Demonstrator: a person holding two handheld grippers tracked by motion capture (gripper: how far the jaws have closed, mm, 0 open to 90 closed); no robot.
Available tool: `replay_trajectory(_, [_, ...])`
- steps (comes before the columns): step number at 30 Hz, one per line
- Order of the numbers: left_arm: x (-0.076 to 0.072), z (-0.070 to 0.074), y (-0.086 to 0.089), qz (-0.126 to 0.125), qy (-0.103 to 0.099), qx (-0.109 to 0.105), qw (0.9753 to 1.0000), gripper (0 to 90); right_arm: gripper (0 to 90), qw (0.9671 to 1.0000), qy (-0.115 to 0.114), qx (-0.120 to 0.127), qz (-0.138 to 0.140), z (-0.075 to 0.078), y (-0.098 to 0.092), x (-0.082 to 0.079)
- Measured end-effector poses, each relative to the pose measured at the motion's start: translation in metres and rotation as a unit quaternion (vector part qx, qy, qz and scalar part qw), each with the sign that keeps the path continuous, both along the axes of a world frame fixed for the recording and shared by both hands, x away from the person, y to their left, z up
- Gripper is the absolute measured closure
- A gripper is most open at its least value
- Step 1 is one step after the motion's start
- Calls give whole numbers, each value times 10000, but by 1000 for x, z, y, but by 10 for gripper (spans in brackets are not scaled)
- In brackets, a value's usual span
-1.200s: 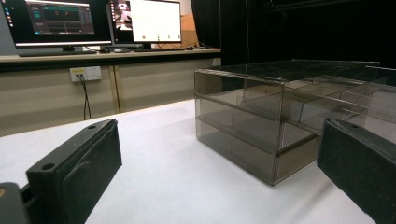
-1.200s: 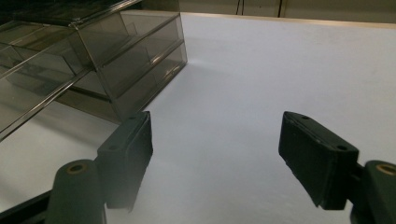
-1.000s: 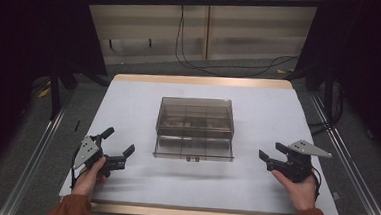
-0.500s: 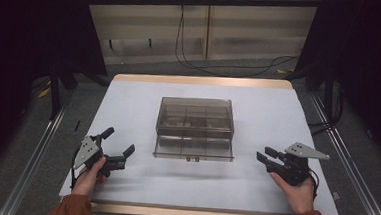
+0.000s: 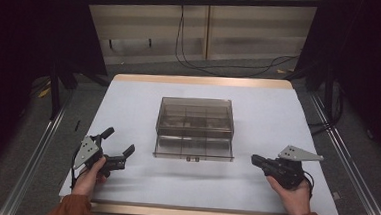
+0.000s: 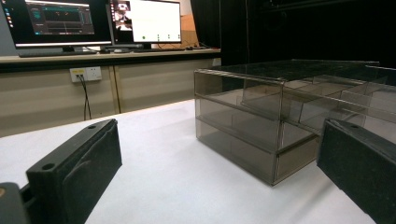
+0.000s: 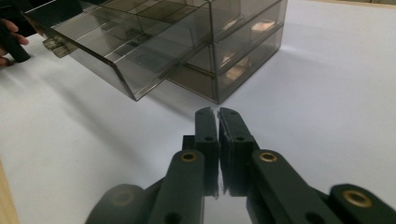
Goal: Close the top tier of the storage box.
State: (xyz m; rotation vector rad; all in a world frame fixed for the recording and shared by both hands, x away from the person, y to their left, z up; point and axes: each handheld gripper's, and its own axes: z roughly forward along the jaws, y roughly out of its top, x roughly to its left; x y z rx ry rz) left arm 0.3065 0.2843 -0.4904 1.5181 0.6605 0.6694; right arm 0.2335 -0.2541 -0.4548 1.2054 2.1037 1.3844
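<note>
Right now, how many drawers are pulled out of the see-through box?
1. The bottom drawer sticks out toward the person from the box in the middle of the table. Any drawers above it look pushed in.

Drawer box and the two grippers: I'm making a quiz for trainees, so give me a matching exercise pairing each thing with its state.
Things:
1. left gripper
2. right gripper
3. bottom drawer
4. table

States:
a. white-topped
b. pulled out toward the person
c. fingers wide apart
d. fingers closed together

Pairs: 1-c, 2-d, 3-b, 4-a
</note>
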Motion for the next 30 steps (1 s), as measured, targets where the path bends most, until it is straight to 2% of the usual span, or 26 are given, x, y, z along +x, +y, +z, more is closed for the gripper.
replay_trajectory(1, [0,0,-1,8,-7,-54,10000,0,897,10000,-3,2,27,0,1,-1])
replay_trajectory(3, [0,0,0,11,-25,13,10000,0,900,10000,-23,2,59,1,3,-2])
replay_trajectory(4, [0,0,-1,19,0,-53,10000,0,900,9999,-28,8,97,2,4,-3])
replay_trajectory(6, [0,0,-1,12,-4,-51,10000,0,900,9999,-31,2,132,2,5,-3])
replay_trajectory(7, [0,0,0,11,-23,24,10000,0,900,9998,-12,-8,195,2,7,-4])
replay_trajectory(10, [0,0,-1,20,-4,-49,10000,0,900,9996,-23,-29,277,2,10,-5])
replay_trajectory(11, [0,0,0,9,-10,8,10000,0,900,9995,-34,-34,300,2,11,-6])
replay_trajectory(17, [0,0,0,23,-30,-1,10000,0,900,9987,53,-34,496,2,20,-8])
replay_trajectory(18, [0,0,0,8,-24,24,10000,0,900,9985,73,-42,547,2,22,-8])
replay_trajectory(20, [0,0,-1,19,-4,-53,10000,0,900,9980,78,-52,632,2,25,-9])
replay_trajectory(21, [0,0,0,8,-32,13,10000,0,900,9977,88,-61,668,2,26,-9])
replay_trajectory(30, [0,0,0,9,-23,-29,10000,0,900,9957,115,-110,913,3,35,-13])
